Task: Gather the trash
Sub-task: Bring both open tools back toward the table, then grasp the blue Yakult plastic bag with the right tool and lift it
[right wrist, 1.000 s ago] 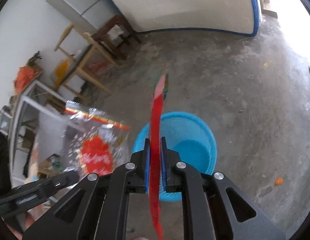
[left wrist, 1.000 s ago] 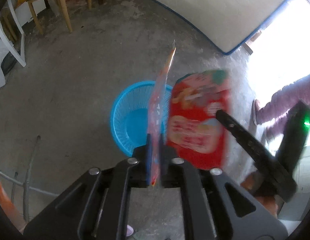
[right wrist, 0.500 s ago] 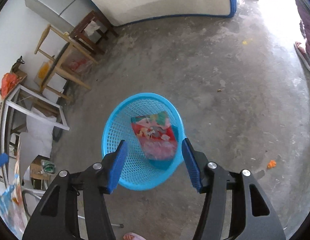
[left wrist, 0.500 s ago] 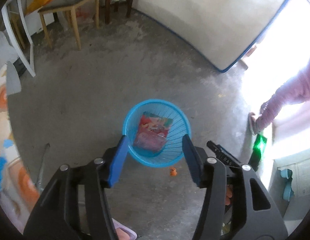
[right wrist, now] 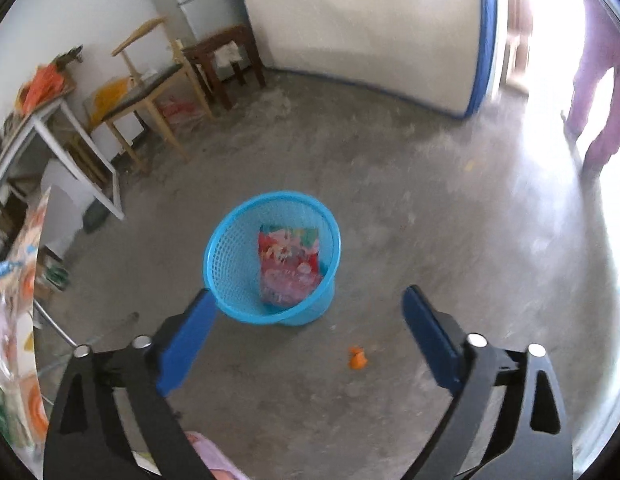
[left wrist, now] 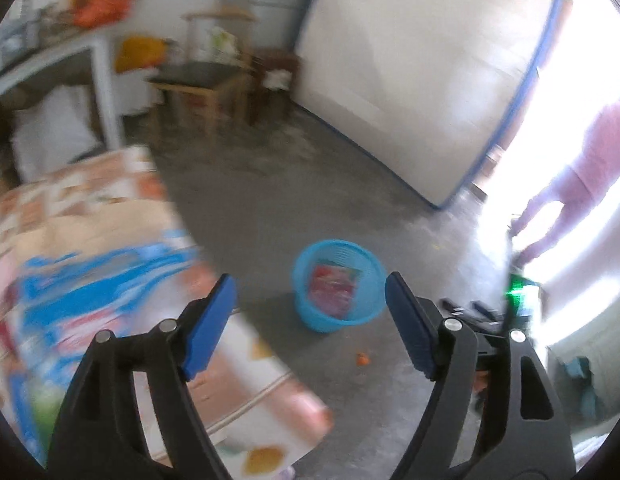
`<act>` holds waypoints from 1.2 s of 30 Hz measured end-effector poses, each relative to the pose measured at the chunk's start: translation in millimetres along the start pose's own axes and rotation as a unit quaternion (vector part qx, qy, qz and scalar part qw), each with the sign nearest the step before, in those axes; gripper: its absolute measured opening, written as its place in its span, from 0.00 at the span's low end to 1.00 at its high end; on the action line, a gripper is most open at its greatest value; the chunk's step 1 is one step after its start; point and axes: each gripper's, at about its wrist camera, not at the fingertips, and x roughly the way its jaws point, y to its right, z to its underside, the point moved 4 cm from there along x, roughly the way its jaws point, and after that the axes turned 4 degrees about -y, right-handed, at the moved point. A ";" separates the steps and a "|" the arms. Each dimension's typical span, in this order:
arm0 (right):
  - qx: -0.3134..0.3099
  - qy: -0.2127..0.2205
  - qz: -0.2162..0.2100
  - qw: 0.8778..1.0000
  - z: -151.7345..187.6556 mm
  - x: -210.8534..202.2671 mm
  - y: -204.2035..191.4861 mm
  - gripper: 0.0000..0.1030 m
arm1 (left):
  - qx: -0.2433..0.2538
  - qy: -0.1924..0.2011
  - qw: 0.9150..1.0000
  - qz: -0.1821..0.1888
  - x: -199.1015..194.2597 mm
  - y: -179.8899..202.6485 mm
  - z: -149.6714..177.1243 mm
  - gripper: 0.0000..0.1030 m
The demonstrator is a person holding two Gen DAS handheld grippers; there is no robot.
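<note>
Nearest the cameras, the left gripper (left wrist: pixel 310 300) and right gripper (right wrist: pixel 310 320) both hang with fingers spread wide, holding nothing. Just beyond, on the concrete floor (right wrist: pixel 450 220), a small orange scrap (right wrist: pixel 357 359) lies beside the blue basket (right wrist: pixel 226 256), which holds red snack wrappers (right wrist: pixel 290 264). Farther back, wooden chairs (right wrist: pixel 150 92) stand by the wall.

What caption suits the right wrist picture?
Open right claw above a blue basket holding a red snack wrapper.
</note>
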 end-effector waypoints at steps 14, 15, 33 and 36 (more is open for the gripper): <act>-0.202 0.130 -0.173 0.955 -28.5 -127.7 -170.0 0.94 | -0.120 0.083 0.984 -0.104 -114.9 -119.4 108.9 0.87; -0.215 0.127 -0.216 0.944 -28.3 -138.4 -190.1 0.94 | -0.124 0.082 0.983 -0.109 -116.3 -123.5 115.2 0.88; -0.123 -0.235 -0.330 0.906 -40.2 -16.5 -353.9 0.81 | -0.116 0.113 0.984 -0.074 -130.2 -128.6 183.5 0.92; -0.111 -0.259 -0.322 0.904 -33.8 0.5 -360.9 0.64 | -0.116 0.114 0.985 -0.064 -128.1 -128.9 188.8 0.92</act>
